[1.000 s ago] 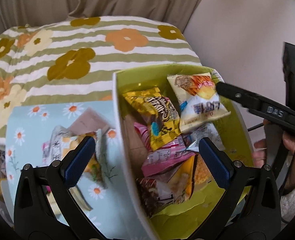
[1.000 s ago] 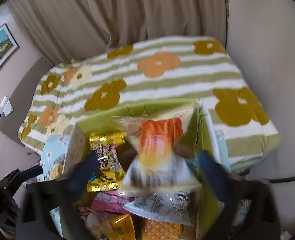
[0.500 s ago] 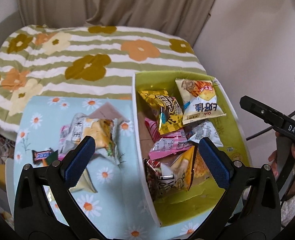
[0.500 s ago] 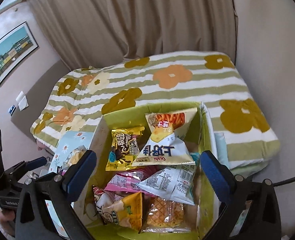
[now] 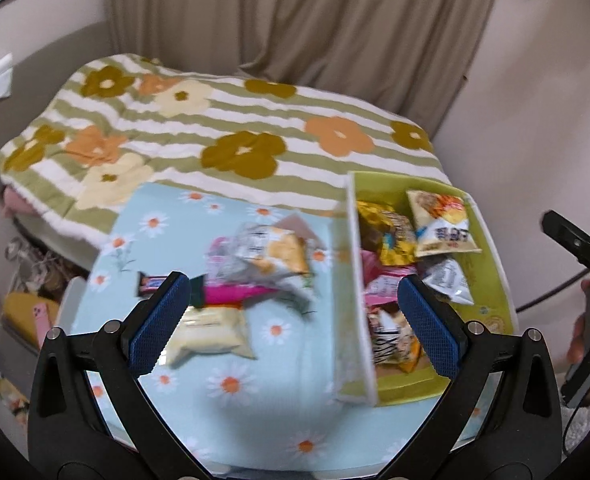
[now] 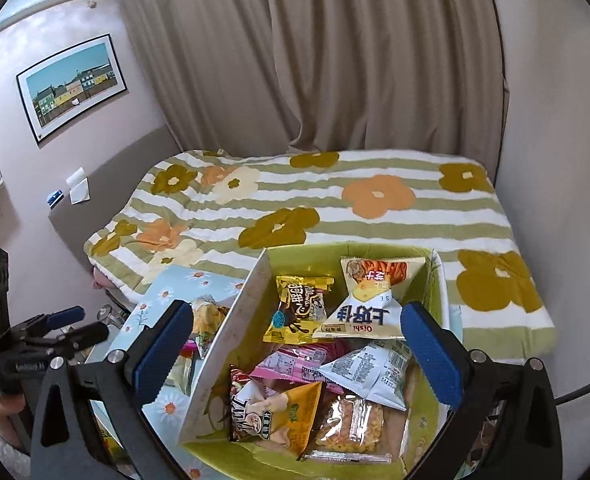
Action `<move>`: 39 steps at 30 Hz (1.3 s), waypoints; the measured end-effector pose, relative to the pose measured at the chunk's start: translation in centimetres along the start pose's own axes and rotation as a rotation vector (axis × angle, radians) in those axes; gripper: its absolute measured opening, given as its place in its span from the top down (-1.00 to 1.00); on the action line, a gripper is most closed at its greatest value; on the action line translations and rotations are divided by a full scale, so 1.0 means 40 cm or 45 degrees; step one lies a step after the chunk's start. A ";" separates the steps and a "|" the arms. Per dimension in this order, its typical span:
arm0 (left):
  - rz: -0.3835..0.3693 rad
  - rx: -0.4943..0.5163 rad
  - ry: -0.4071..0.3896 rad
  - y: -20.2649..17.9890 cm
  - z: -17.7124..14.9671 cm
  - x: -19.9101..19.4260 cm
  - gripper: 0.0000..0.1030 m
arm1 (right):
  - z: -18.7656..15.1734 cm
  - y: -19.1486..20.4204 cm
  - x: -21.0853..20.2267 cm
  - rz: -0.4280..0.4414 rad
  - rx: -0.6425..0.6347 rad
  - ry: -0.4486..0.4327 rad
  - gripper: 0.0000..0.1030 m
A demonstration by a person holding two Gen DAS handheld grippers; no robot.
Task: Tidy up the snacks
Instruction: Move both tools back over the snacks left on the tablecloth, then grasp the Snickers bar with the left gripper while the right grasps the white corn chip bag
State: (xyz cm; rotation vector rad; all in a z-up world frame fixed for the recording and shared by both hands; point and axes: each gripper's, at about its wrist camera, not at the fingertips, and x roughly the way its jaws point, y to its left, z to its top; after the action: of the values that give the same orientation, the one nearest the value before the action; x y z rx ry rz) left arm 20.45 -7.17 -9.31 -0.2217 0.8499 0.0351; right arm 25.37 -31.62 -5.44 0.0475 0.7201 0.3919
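Observation:
A green cardboard box [image 6: 439, 280] [image 5: 491, 248] holds several snack packets, with a white-and-orange Oishi bag [image 6: 369, 304] [image 5: 443, 224] on top beside a yellow chocolate packet [image 6: 299, 308]. Loose snacks lie on the daisy-print blue cloth [image 5: 231, 396] left of the box: a crumpled white-yellow bag [image 5: 271, 256], a pink bar [image 5: 235, 294], a pale yellow packet [image 5: 207, 334] and a small dark bar [image 5: 151, 282]. My left gripper [image 5: 295, 324] is open and empty above the cloth. My right gripper [image 6: 297, 352] is open and empty above the box.
A bed with a green-striped flower quilt [image 6: 335, 208] lies beyond the cloth and box. Beige curtains [image 6: 315, 60] hang behind it. A wall stands close on the right. Clutter lies on the floor at the left [image 5: 27, 280].
The right gripper has released the Oishi bag into the box and pulled back upward. The left gripper has risen and swung left, from over the box edge to over the loose snacks.

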 end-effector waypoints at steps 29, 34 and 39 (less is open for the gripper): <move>-0.113 0.117 0.170 0.509 0.071 0.075 -0.99 | -0.029 0.445 0.290 -0.041 0.115 0.171 -1.00; -0.146 0.205 0.225 0.554 0.087 0.130 -0.99 | -0.061 0.482 0.373 -0.121 0.184 0.232 -1.00; -0.193 0.315 0.314 0.577 0.081 0.218 -0.99 | -0.087 0.483 0.462 -0.222 0.213 0.296 -1.00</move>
State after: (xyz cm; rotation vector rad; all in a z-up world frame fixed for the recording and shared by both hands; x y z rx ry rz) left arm 25.85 15.53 -17.93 -0.0569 1.0708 -0.2423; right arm 29.28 -7.30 -16.35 0.0972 0.9778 0.1703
